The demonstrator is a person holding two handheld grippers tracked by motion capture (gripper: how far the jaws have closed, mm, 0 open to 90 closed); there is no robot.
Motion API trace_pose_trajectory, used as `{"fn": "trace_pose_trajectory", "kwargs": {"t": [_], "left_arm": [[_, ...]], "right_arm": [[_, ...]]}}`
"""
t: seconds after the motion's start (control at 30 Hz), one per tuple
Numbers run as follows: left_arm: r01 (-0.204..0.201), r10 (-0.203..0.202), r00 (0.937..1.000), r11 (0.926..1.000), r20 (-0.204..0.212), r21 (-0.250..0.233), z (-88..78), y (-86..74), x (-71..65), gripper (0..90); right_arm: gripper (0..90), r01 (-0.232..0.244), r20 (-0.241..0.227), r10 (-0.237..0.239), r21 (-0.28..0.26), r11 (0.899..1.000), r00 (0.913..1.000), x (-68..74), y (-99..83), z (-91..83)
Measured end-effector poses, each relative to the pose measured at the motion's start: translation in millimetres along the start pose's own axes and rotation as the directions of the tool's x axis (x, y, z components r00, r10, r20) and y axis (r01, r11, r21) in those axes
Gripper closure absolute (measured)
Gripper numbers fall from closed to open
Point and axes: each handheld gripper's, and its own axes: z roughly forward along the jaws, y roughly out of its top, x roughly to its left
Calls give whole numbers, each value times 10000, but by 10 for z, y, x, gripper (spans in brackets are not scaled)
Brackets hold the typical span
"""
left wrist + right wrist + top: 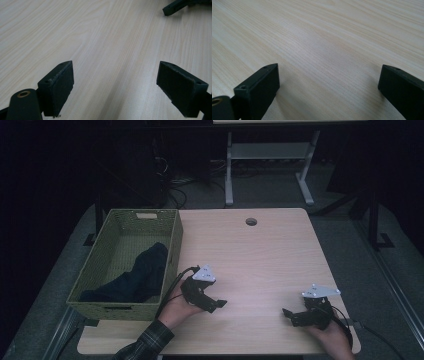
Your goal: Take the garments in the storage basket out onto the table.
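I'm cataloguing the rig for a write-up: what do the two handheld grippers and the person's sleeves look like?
Both grippers are black, each with two flat, blocky jaws. The left gripper and the right gripper each carry a grey three-cornered plate on top and trail a thin black cable. In the left gripper view, a brass-coloured ringed hole shows on the black body beside one jaw. The left arm wears a dark plaid sleeve.

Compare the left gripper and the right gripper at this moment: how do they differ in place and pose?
The left gripper sits close beside the green woven basket that holds the dark cloth; the right gripper sits near the table's near right corner, far from the basket. The left gripper's jaws point toward the right gripper, the right gripper's toward the left one. Both have jaws wide apart with nothing between them, low over bare wood.
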Motion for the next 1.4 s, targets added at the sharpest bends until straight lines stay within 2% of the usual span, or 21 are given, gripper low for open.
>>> {"fn": "trace_pose_trajectory", "kwargs": {"t": [0.23,0.57,0.67,1.4], "left_arm": [[-87,87,10000,10000,-19,49,-56,65,-16,140],[-14,14,10000,10000,13,43,-101,109,-26,140],[-114,114,9999,9998,-13,134,-137,145,-34,140],[-181,182,9997,9998,-156,17,-293,290,-42,141]], "right_arm": [[30,-9,2,9,10,10000,10000,1,0,-1],[30,-49,-14,49,32,10000,10000,3,0,-2],[30,-54,-15,55,36,10000,10000,4,0,-2],[30,-54,-15,54,34,10000,10000,4,0,-2]]}}
